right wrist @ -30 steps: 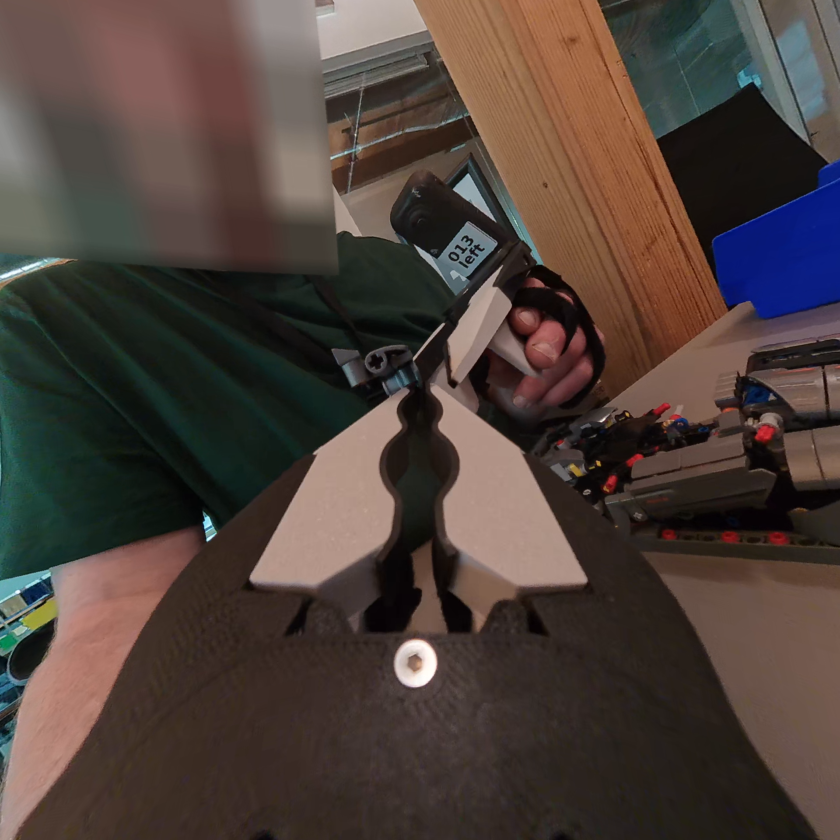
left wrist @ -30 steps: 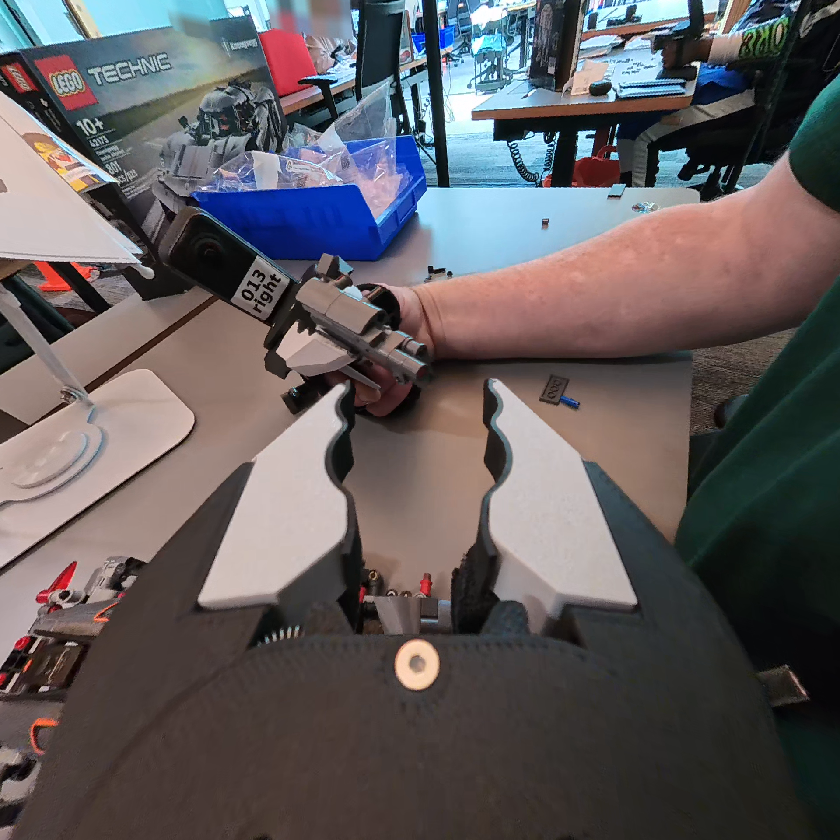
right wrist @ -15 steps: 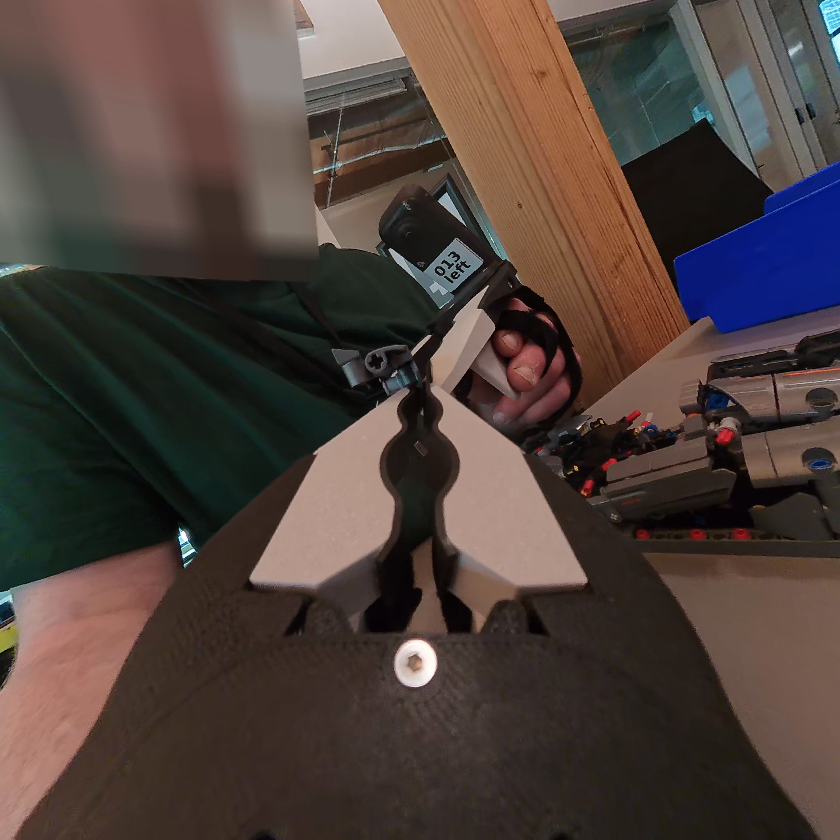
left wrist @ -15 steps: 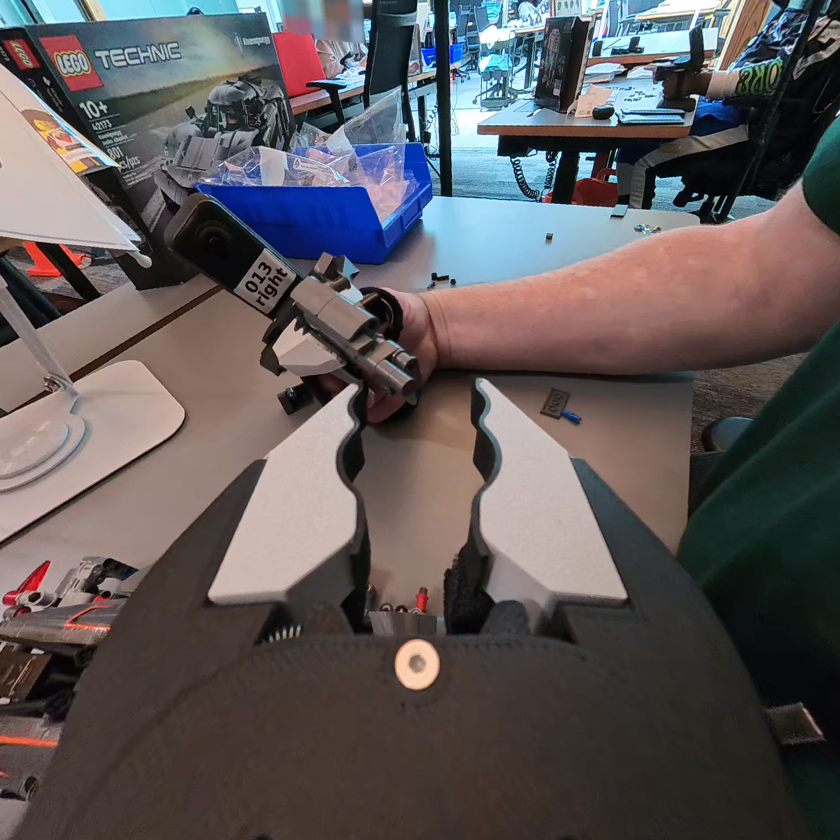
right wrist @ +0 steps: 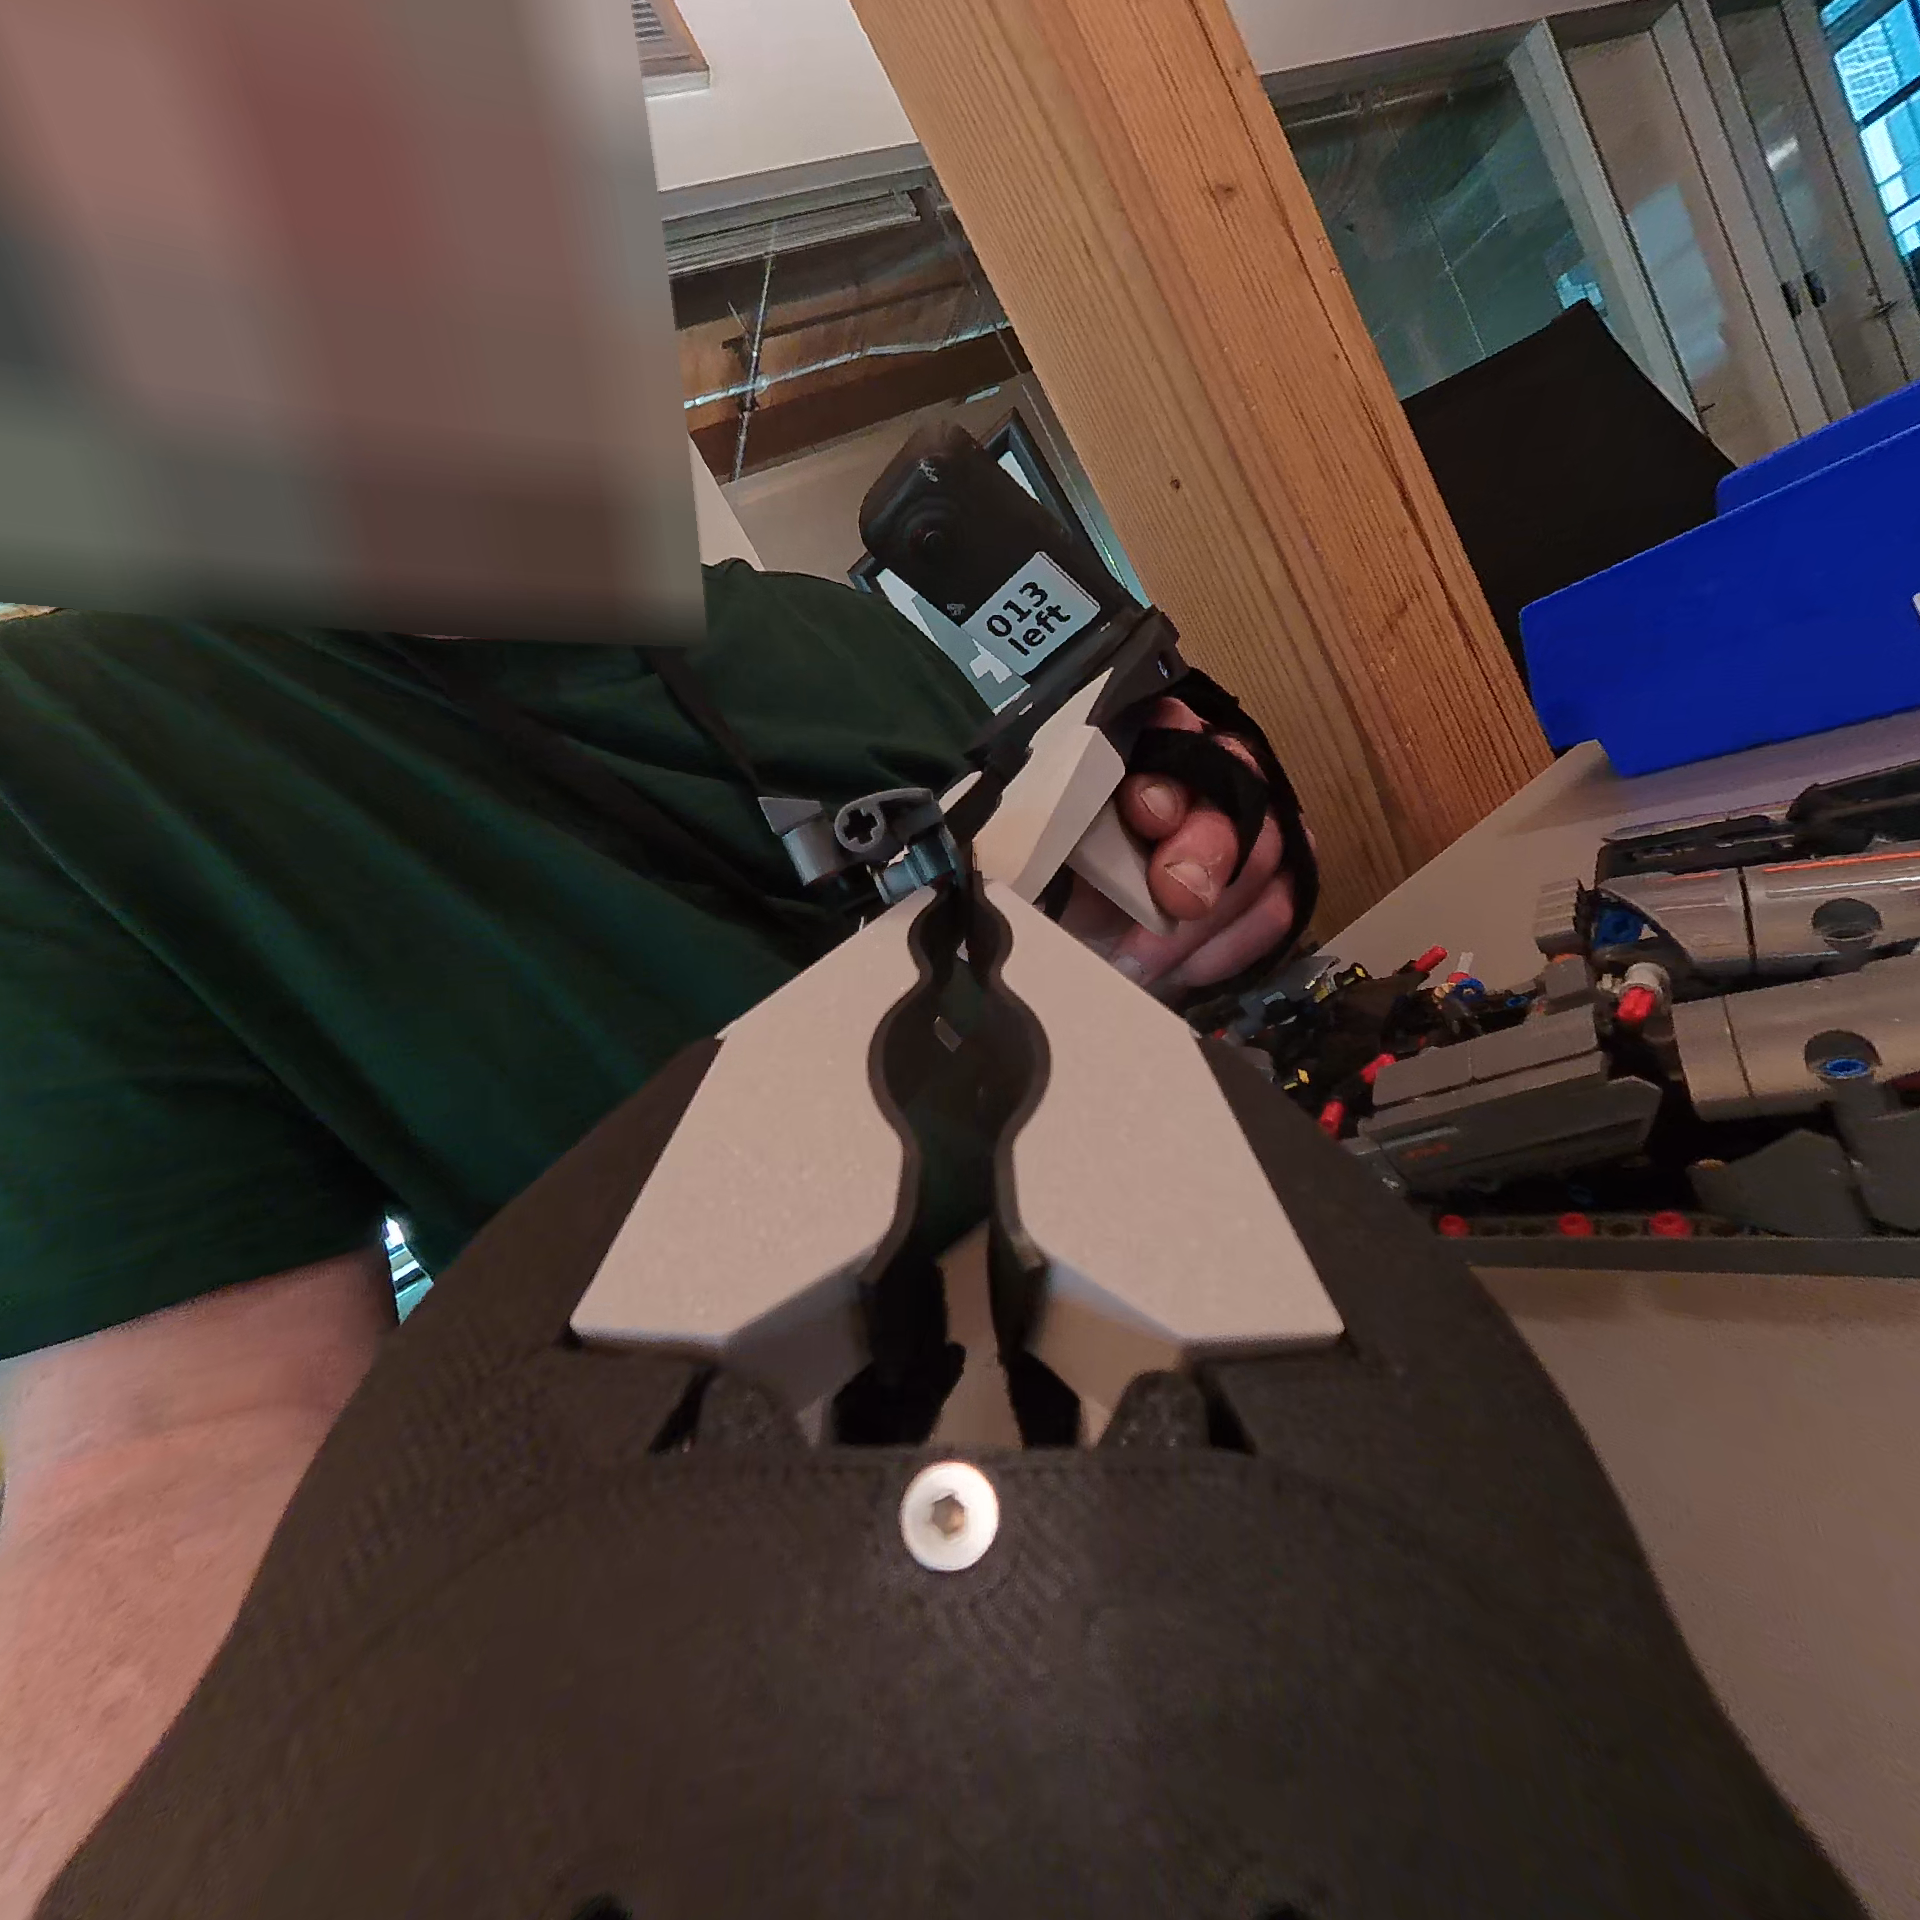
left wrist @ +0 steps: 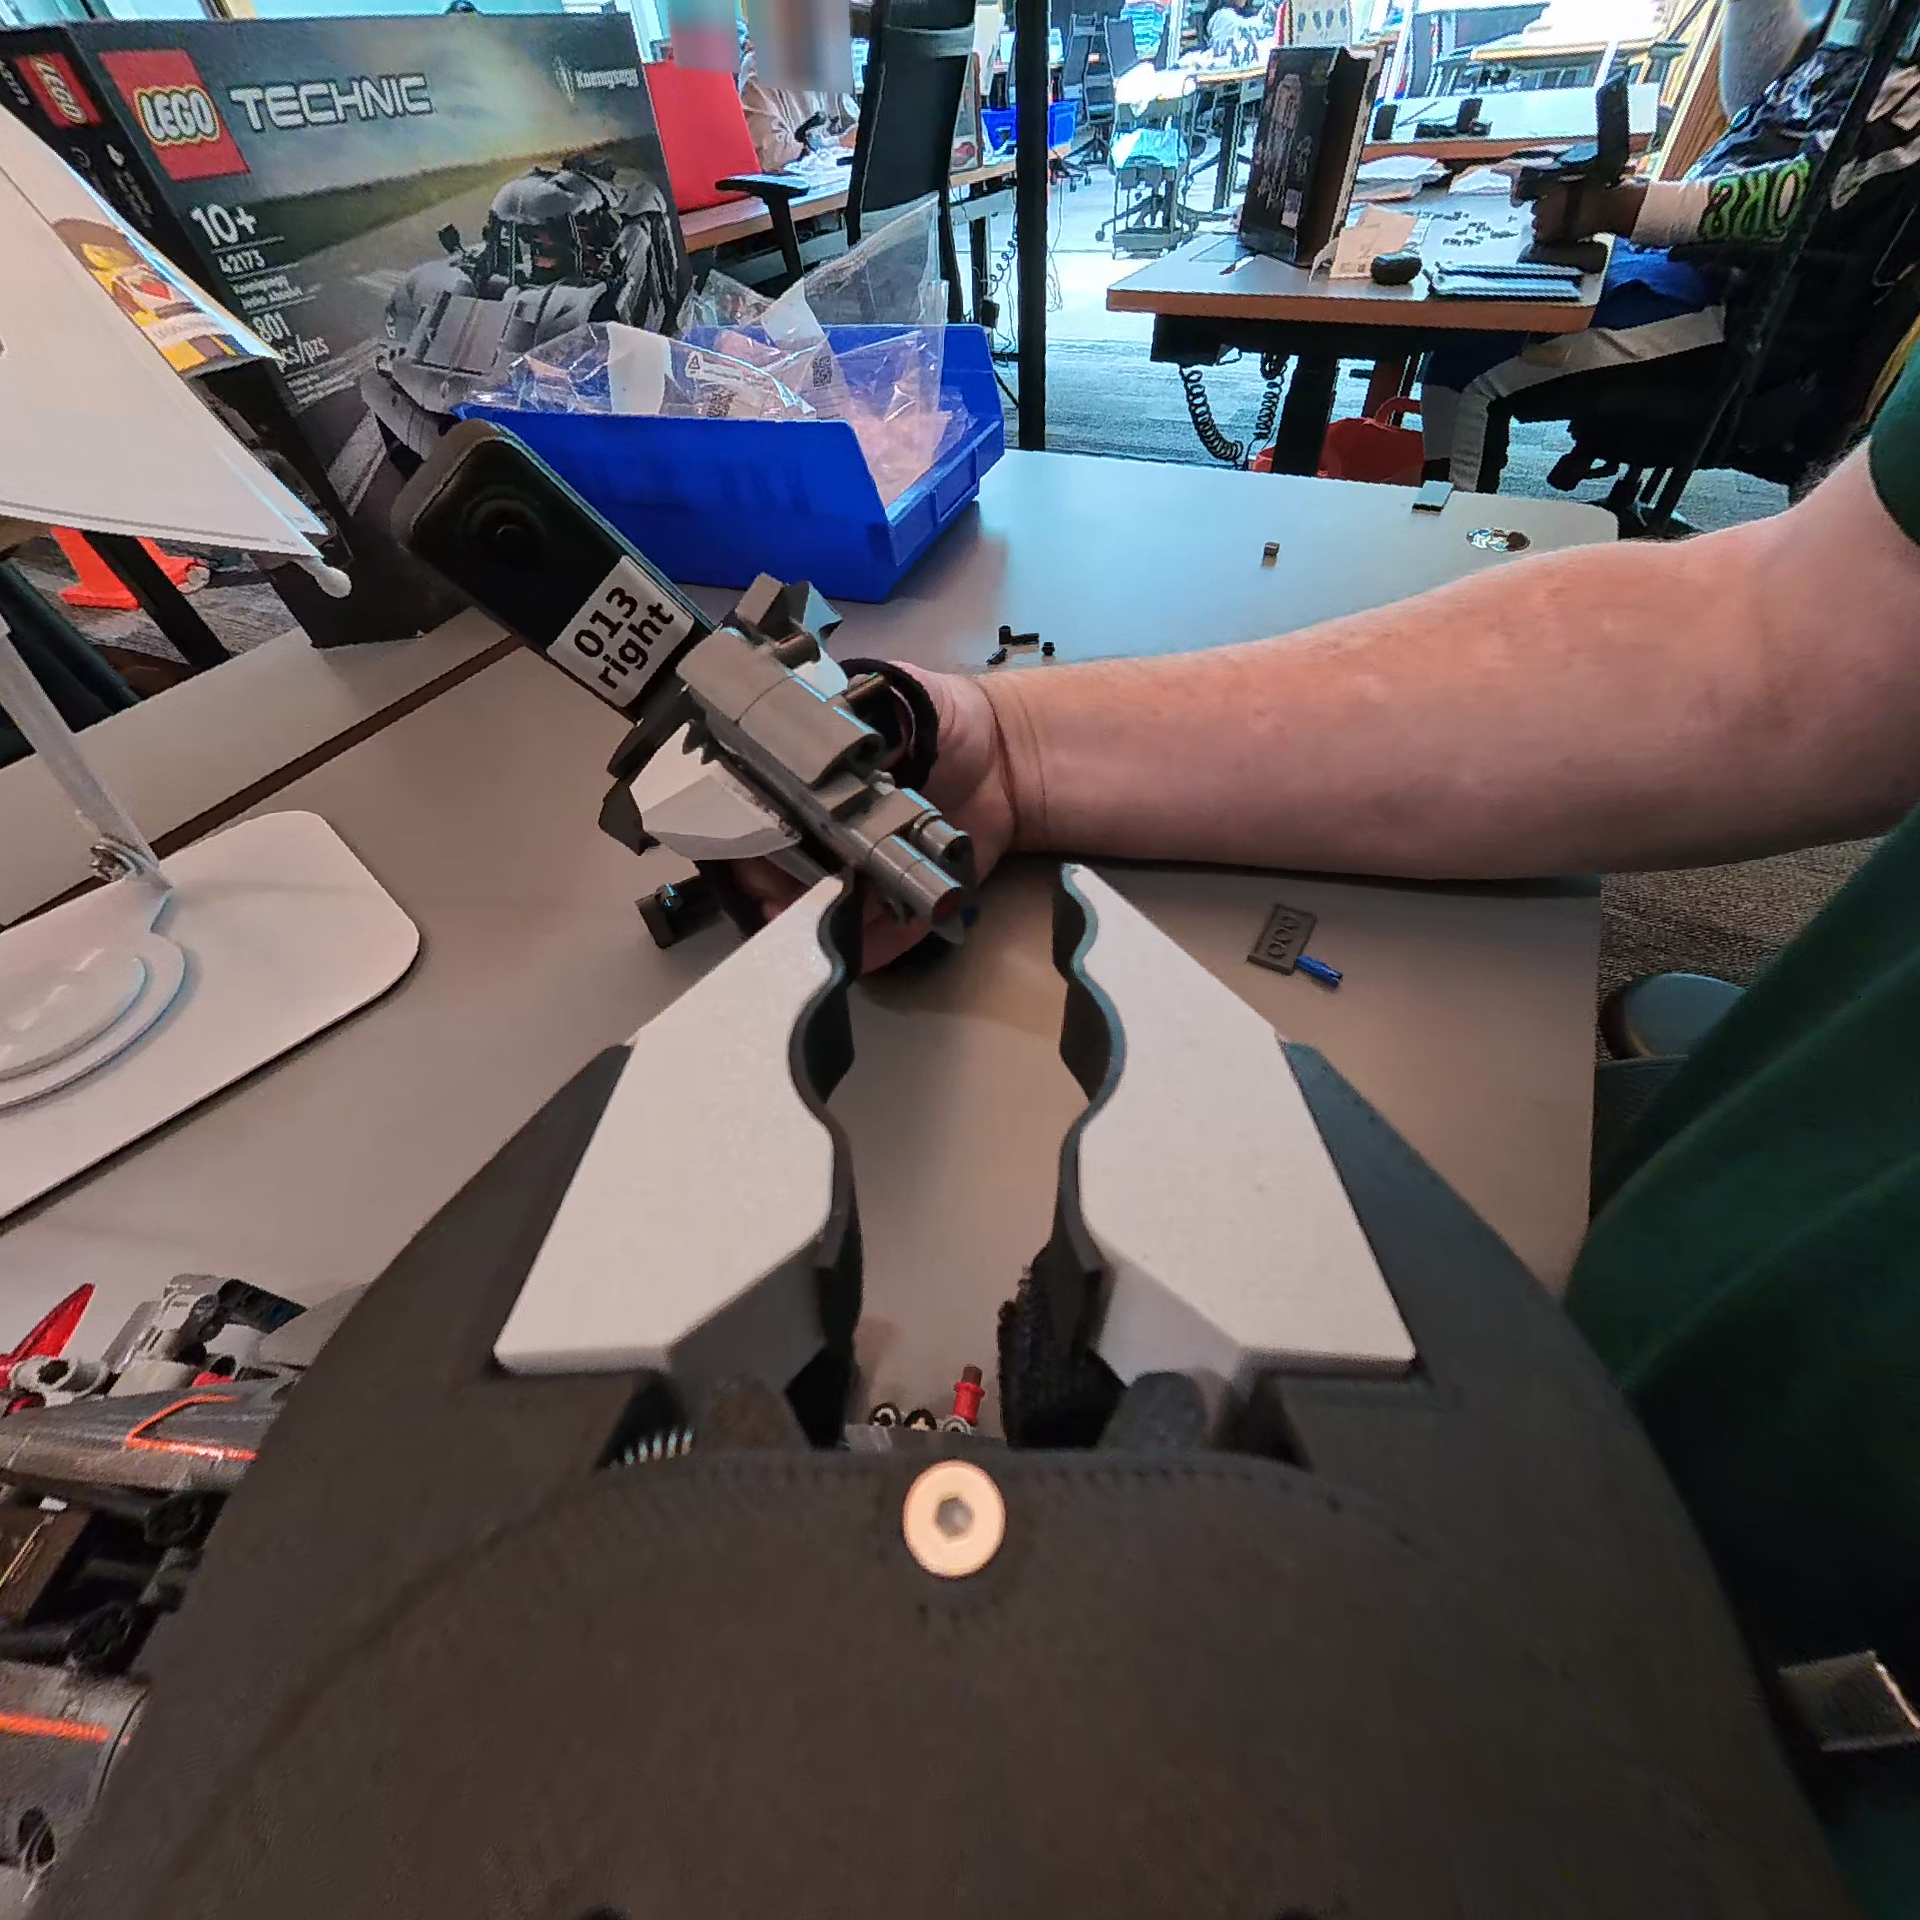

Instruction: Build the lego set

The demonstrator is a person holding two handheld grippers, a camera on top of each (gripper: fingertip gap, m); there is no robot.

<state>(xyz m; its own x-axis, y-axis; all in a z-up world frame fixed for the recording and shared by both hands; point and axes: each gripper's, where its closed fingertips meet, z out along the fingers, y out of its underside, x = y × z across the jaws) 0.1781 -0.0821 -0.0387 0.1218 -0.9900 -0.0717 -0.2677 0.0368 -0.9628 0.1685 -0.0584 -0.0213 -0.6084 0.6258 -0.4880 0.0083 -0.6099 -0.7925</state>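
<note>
Both grippers face each other over the grey table (left wrist: 1195, 540). I see my left gripper (left wrist: 954, 914) with fingers spread apart, holding nothing. My right gripper (right wrist: 958, 899) is clamped on a small grey Technic assembly (right wrist: 868, 831) at its tips, though its far end looks hidden. Beside the left hand, the half-built grey car model (right wrist: 1683, 1049) lies on the table, before the blue parts bin (left wrist: 748, 488).

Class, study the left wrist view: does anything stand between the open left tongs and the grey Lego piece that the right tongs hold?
Nothing visible does. The grey Lego piece, pinched in the right tongs, sits just beyond the tips of the left tongs, above the table.
</note>
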